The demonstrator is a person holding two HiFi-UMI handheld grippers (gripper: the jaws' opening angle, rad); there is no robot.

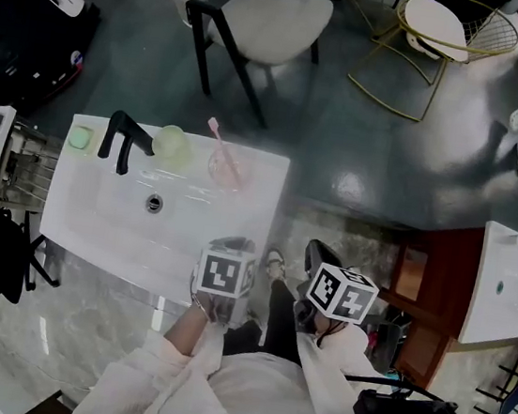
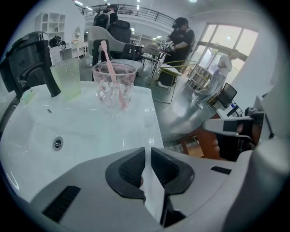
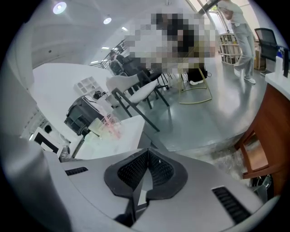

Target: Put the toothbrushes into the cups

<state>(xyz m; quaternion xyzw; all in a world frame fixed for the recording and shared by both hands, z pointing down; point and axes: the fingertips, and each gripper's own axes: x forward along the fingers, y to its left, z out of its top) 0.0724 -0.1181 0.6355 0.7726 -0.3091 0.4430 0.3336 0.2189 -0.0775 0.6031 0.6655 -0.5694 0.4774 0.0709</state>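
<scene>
Head view looks steeply down on a white sink (image 1: 97,218) set on a pale marble-look counter, with grey floor beyond it. Behind the sink stands a chair (image 1: 274,19) with a pale seat and black legs, and to its right a gold wire chair (image 1: 453,28). A second sink (image 1: 505,281) shows at the right edge.

A black faucet (image 1: 122,136) rises from the back rim, and the drain (image 1: 153,203) sits just in front of it. 2 cups stand on that rim. The green cup (image 1: 171,144) is just right of the faucet, and the pink cup (image 1: 226,169) is near it, further right. A small green block (image 1: 80,137) lies left of the faucet.

Only 1 toothbrush (image 1: 216,131) is visible. It is pink and stands in the pink cup, leaning, with its upper end above the rim.

Both grippers sit low in the frame, well apart from the cups. The left gripper (image 2: 147,153) hangs over the sink's near right corner. In the left gripper view its jaws are drawn close, with a thin slit between the pads. Only white shows through the slit, and I can make out nothing gripped. The right gripper (image 3: 148,154) is off the sink's right side, over the floor. In the right gripper view its pads are pressed together at the tips, with nothing between them.
</scene>
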